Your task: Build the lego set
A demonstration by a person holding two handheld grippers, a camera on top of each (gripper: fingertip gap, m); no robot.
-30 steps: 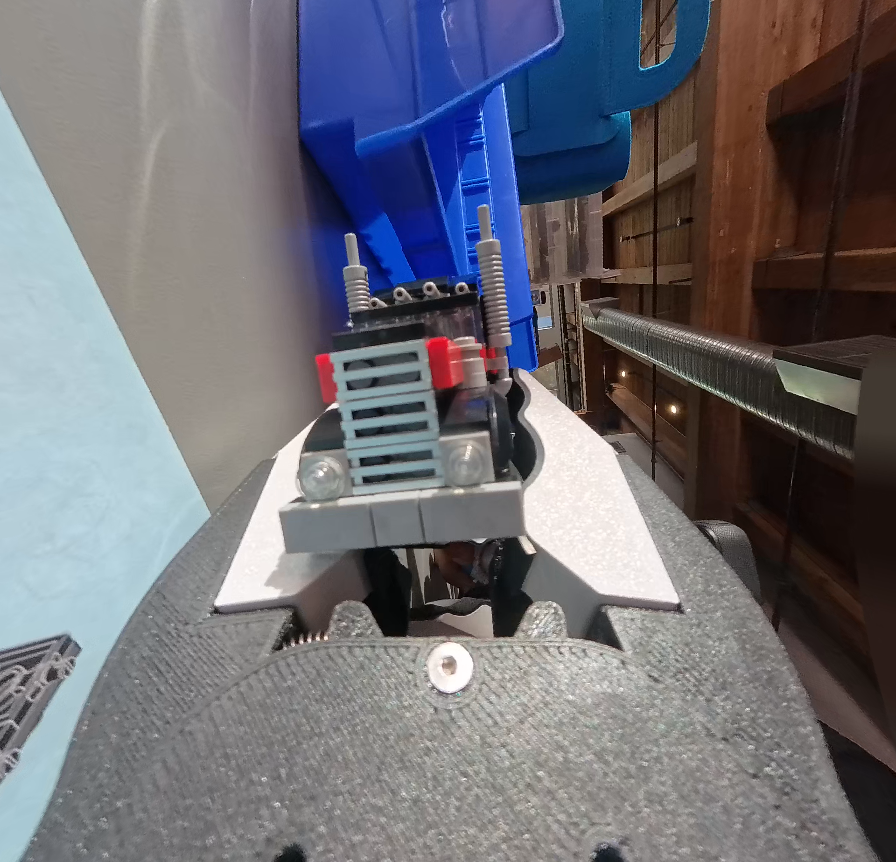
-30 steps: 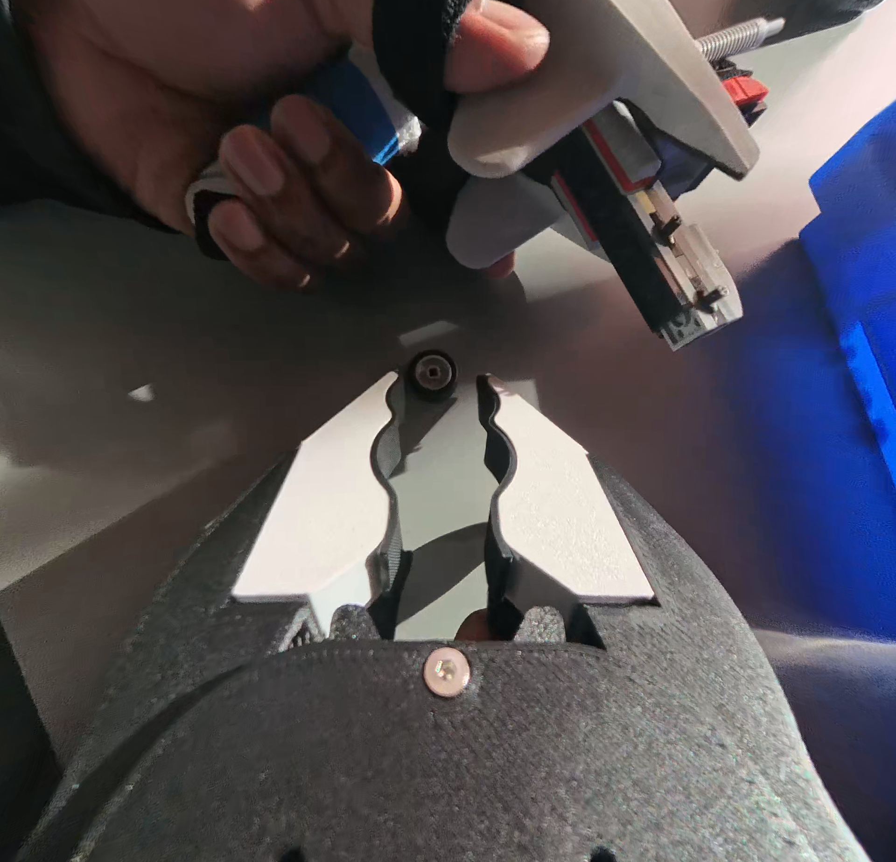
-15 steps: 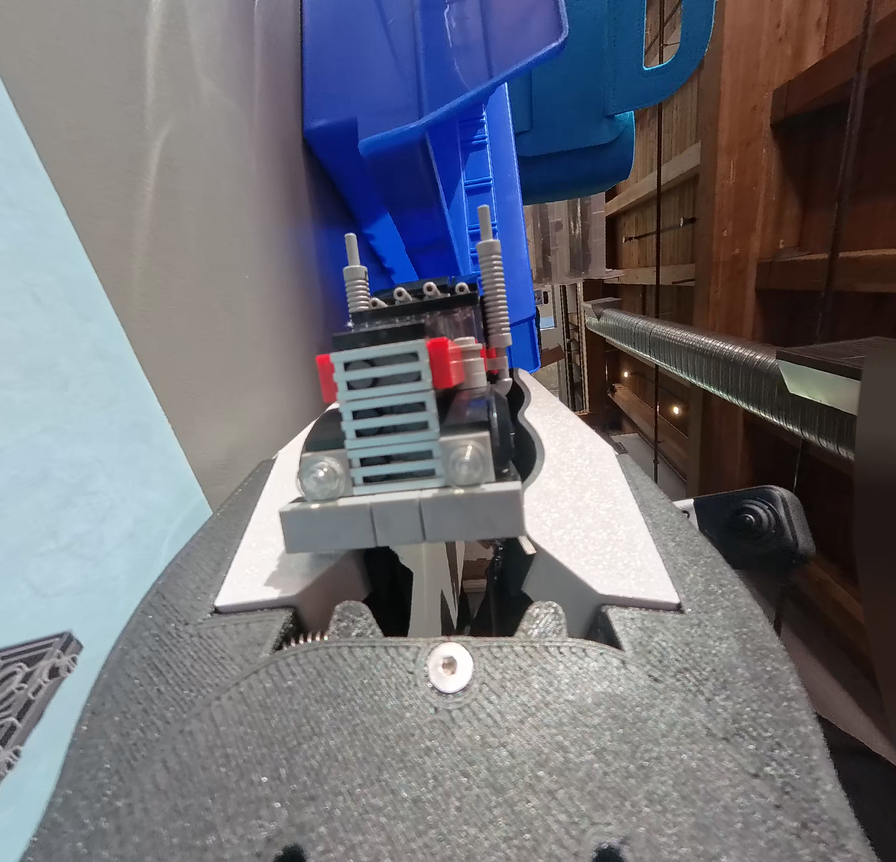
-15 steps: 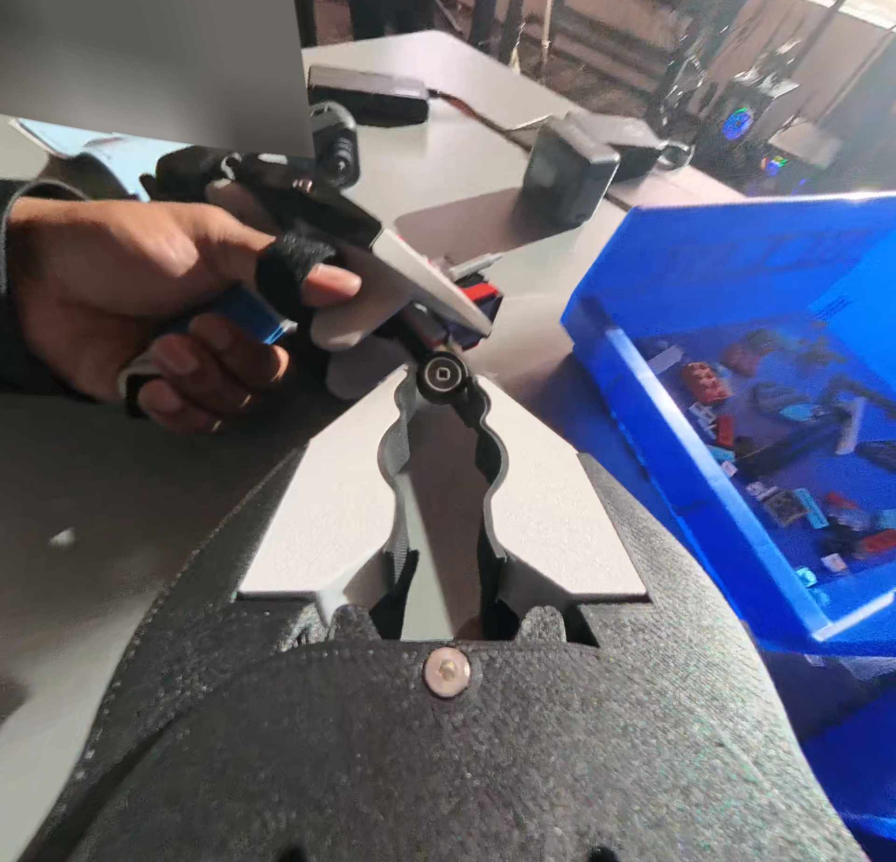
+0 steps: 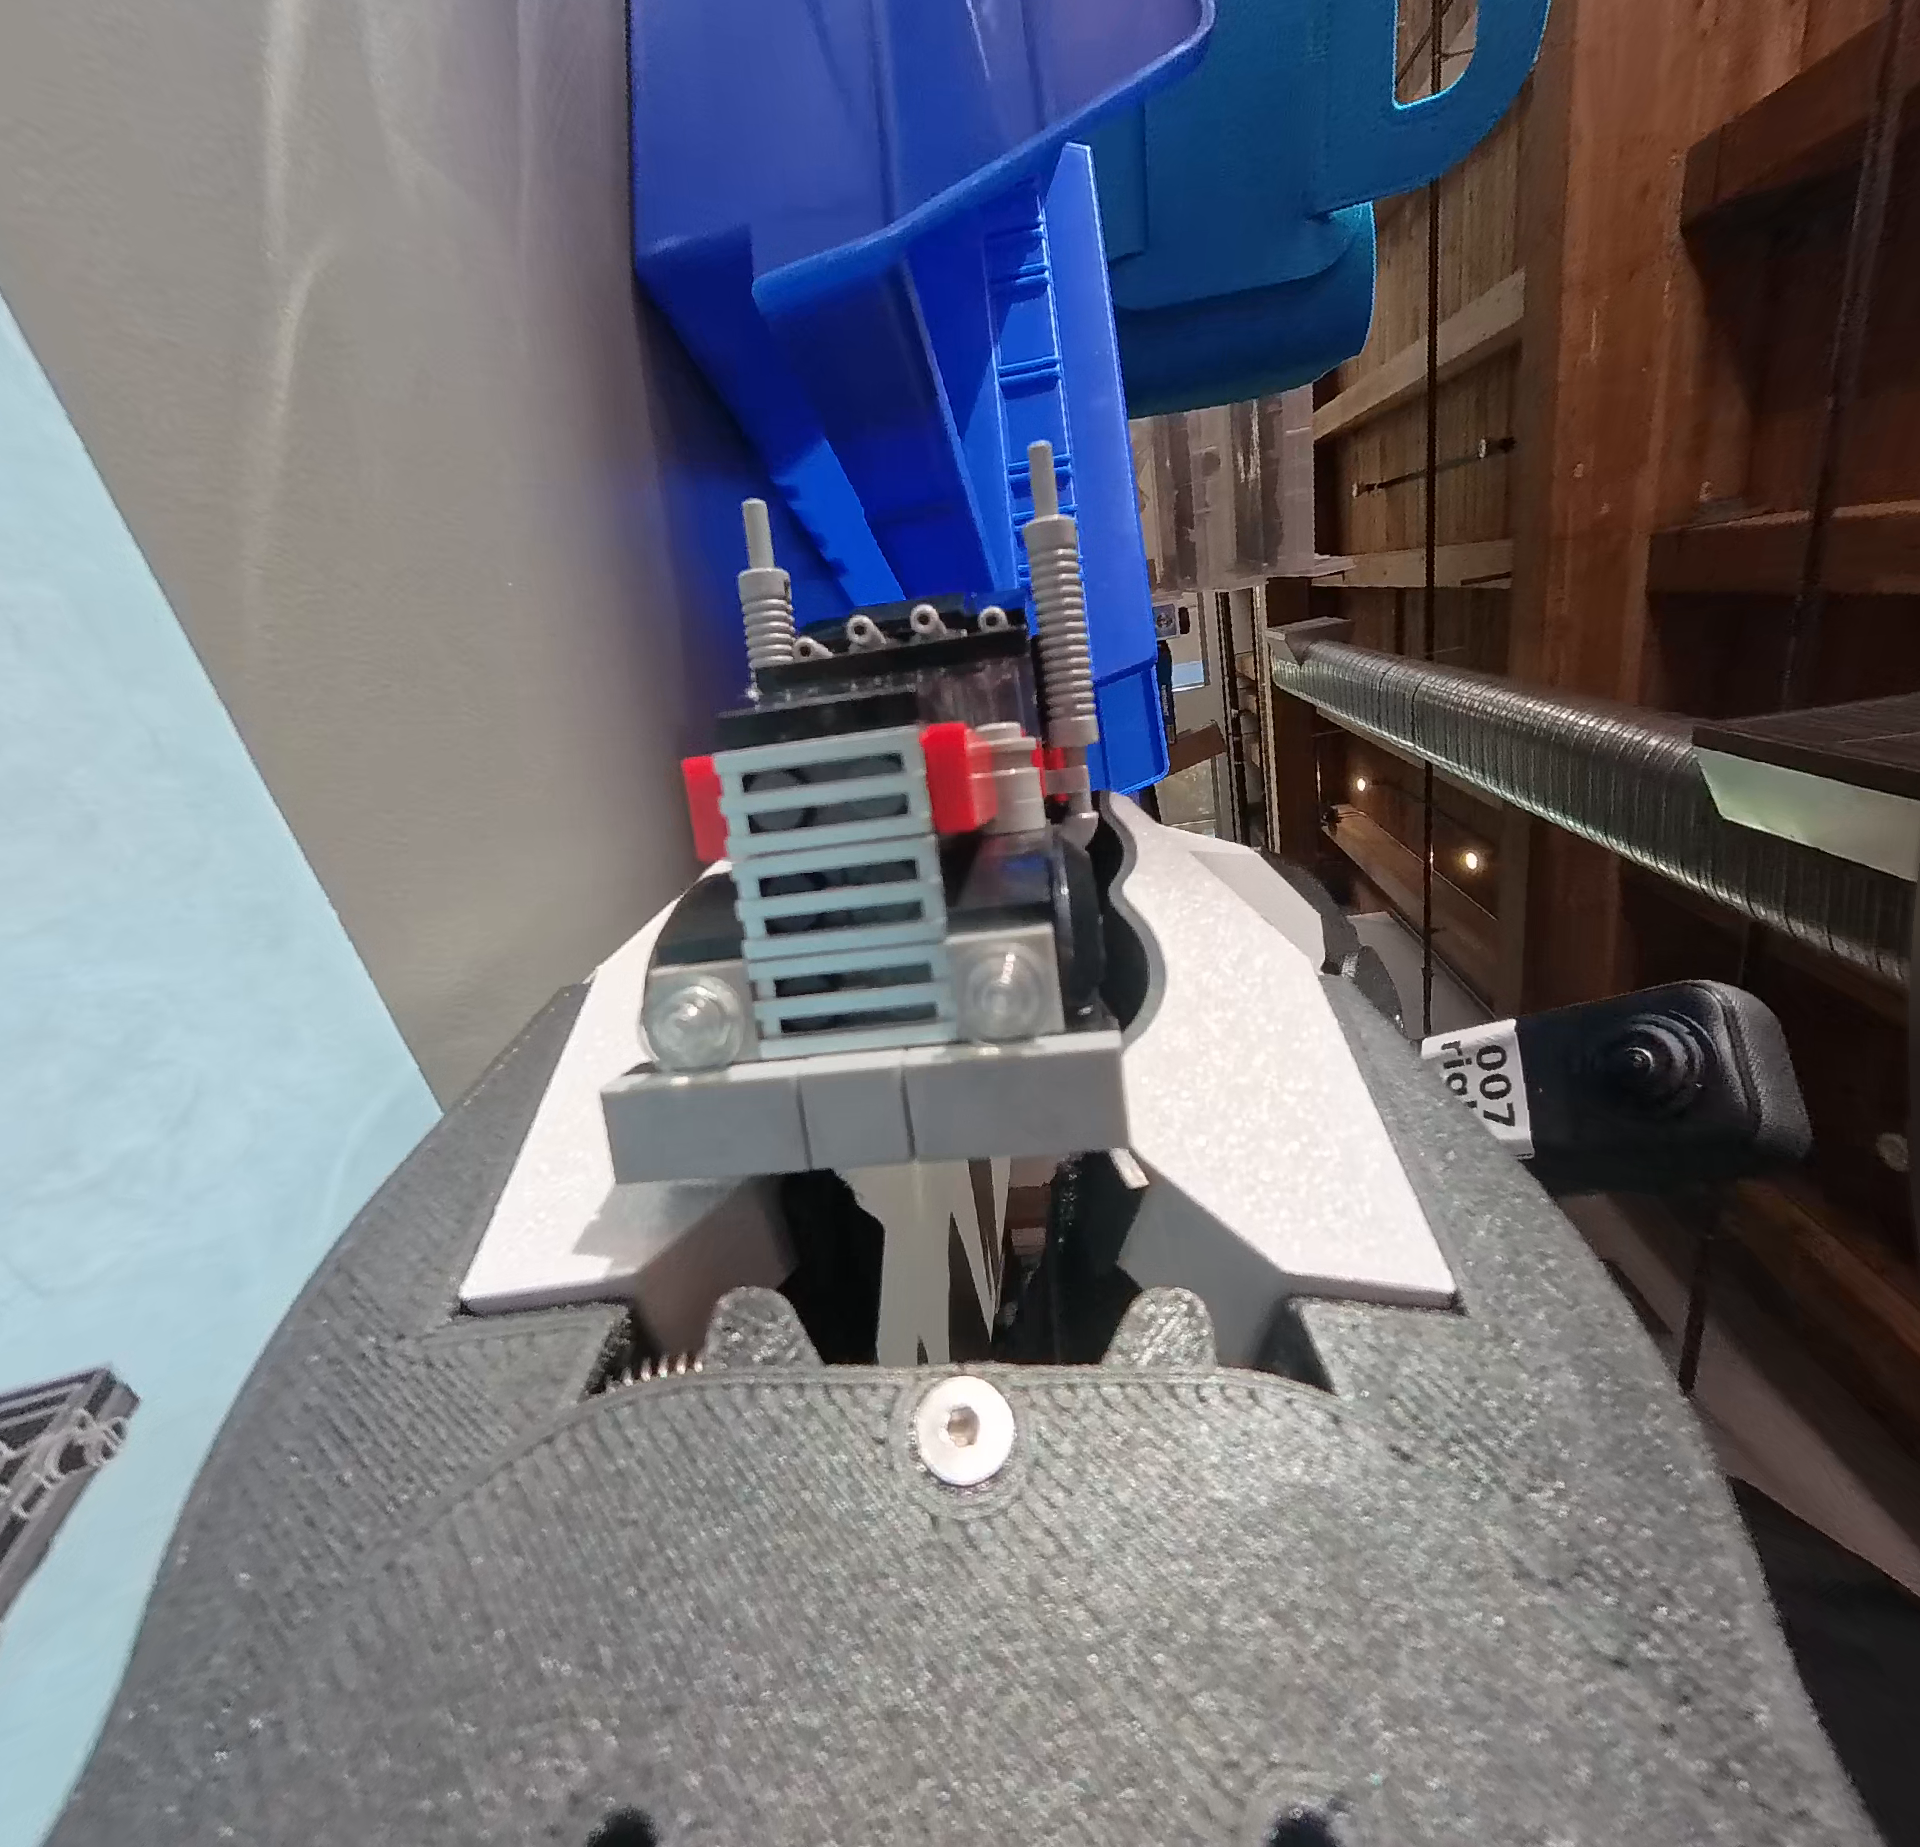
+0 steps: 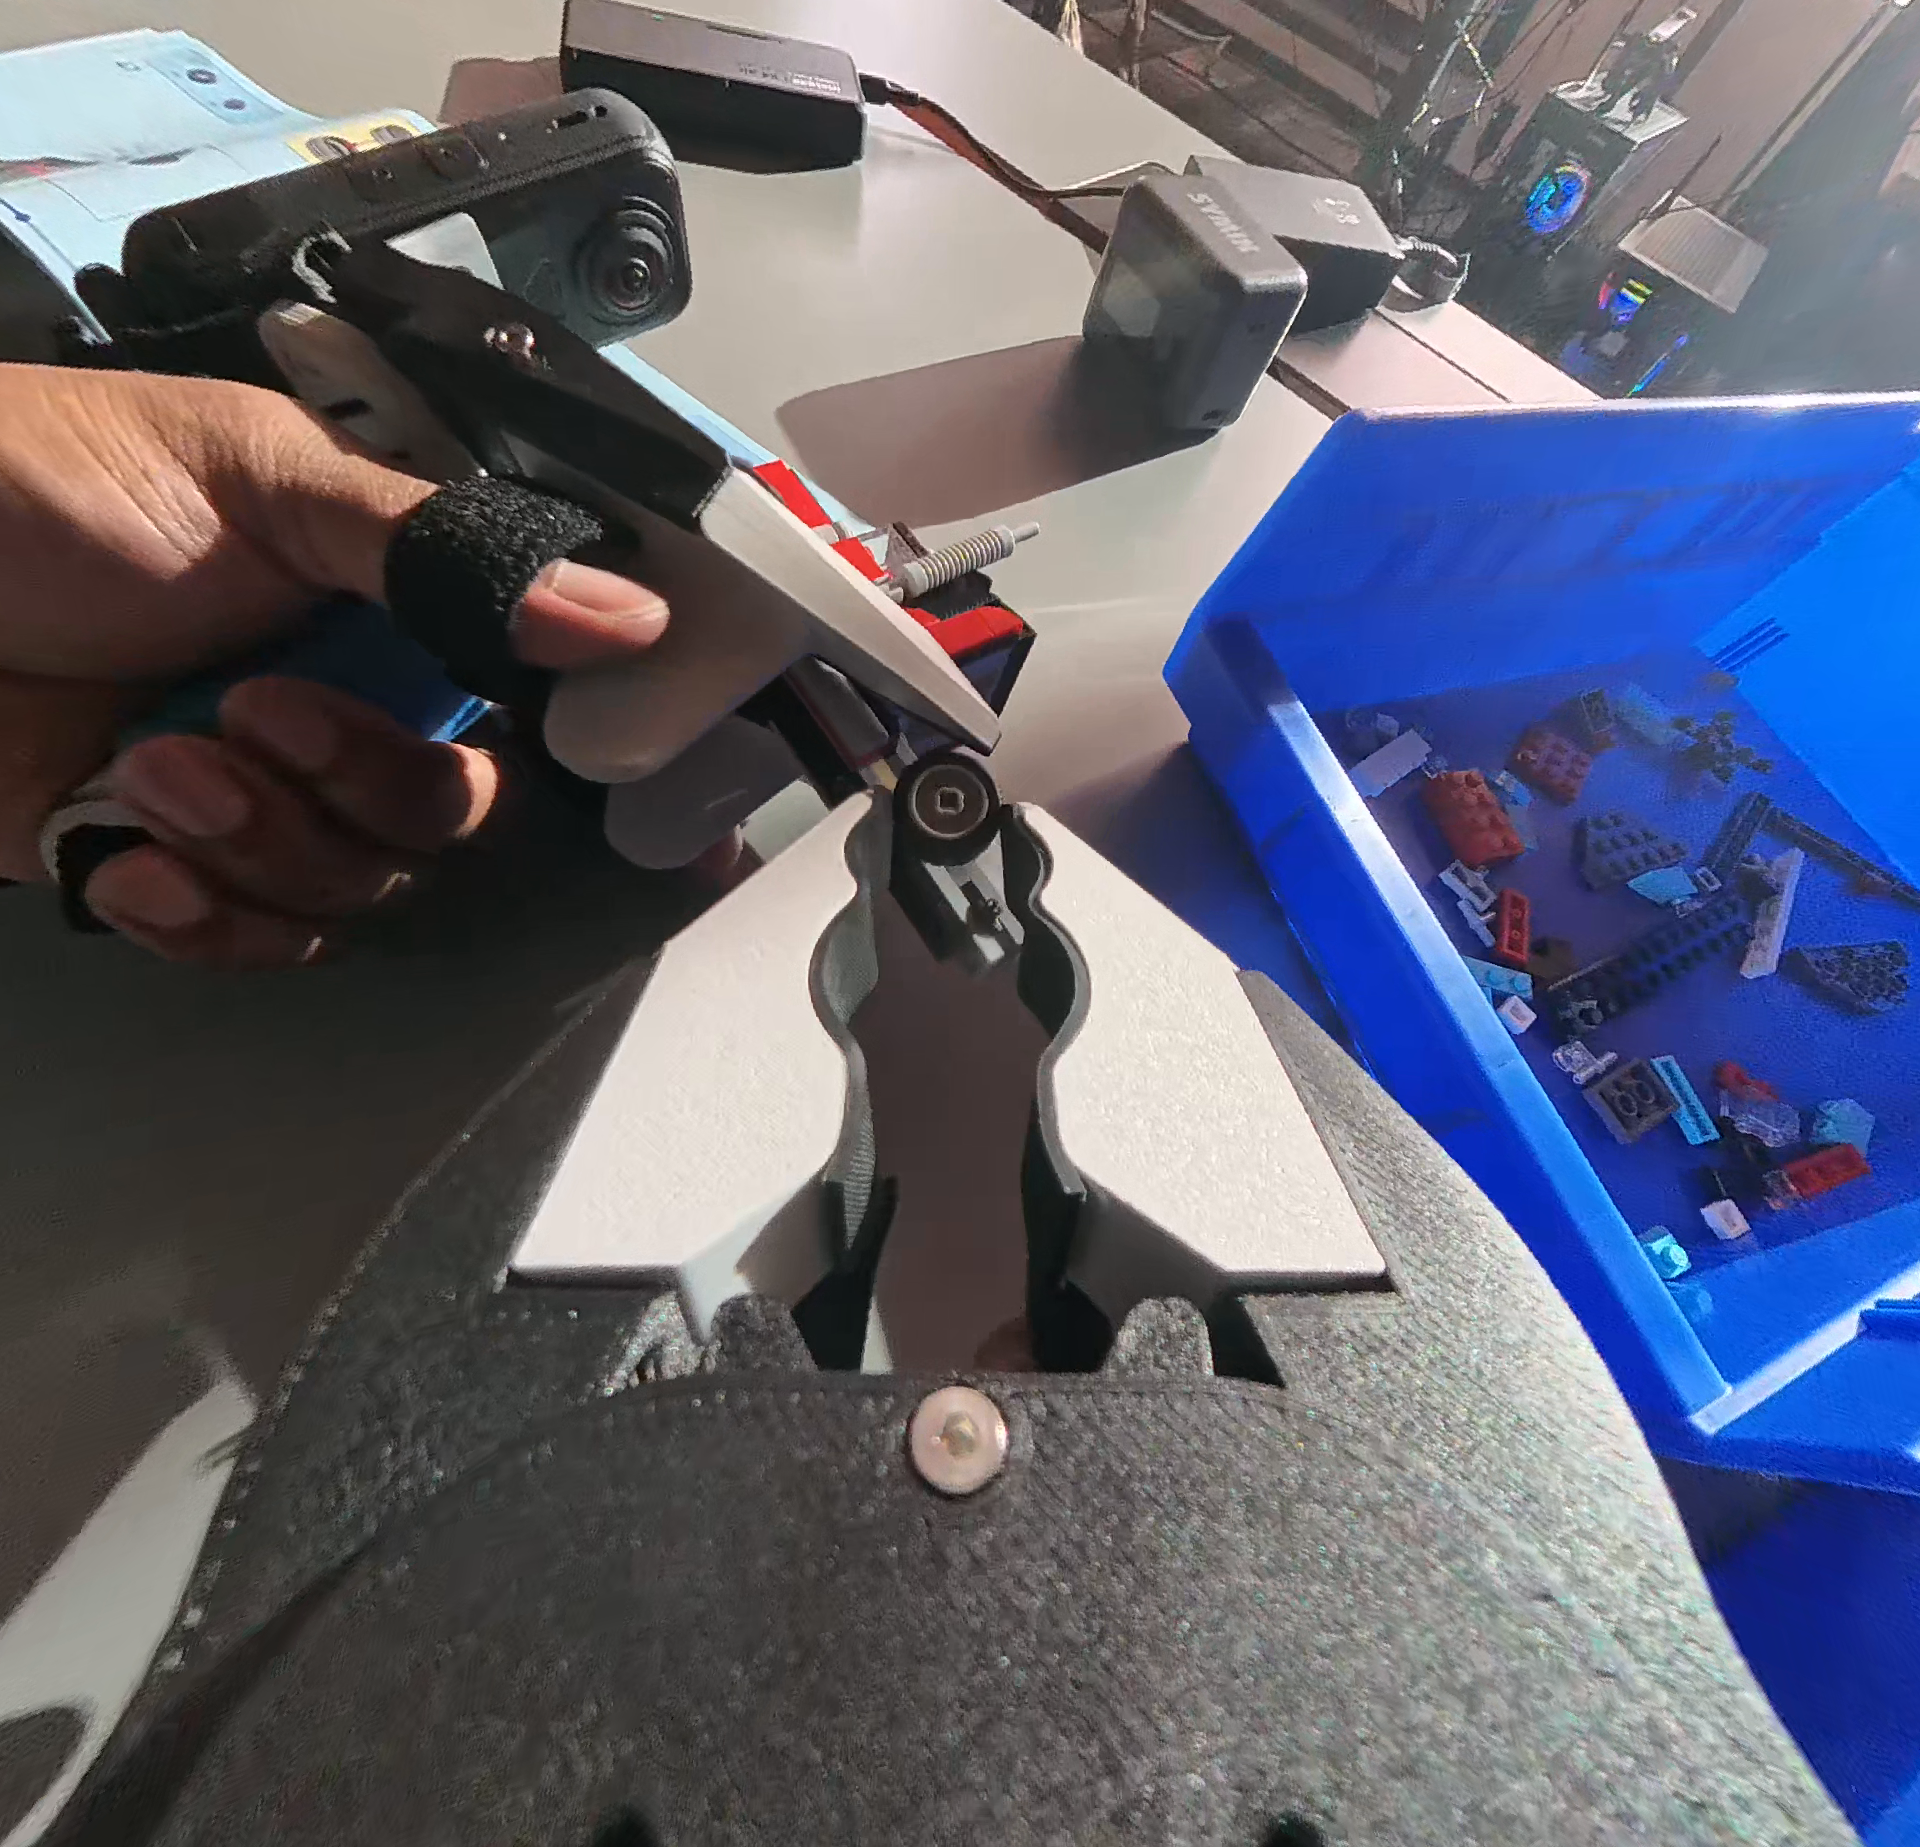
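Above the desk (image 6: 1091,509), left tongs (image 5: 883,924) clamp the truck (image 5: 862,862), while right tongs (image 6: 945,810) pinch a wheel (image 6: 948,802) against it.

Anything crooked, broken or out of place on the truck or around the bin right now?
Nothing stands out. The lego truck sits clamped in the left tool, grille and both exhaust stacks straight. The right tool holds a small black wheel at the truck's underside. Loose pieces stay inside the blue bin; none show spilled on the table.

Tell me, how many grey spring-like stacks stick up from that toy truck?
2: a short stack behind the grille's left side, a taller stack on its right. Others may hide behind.
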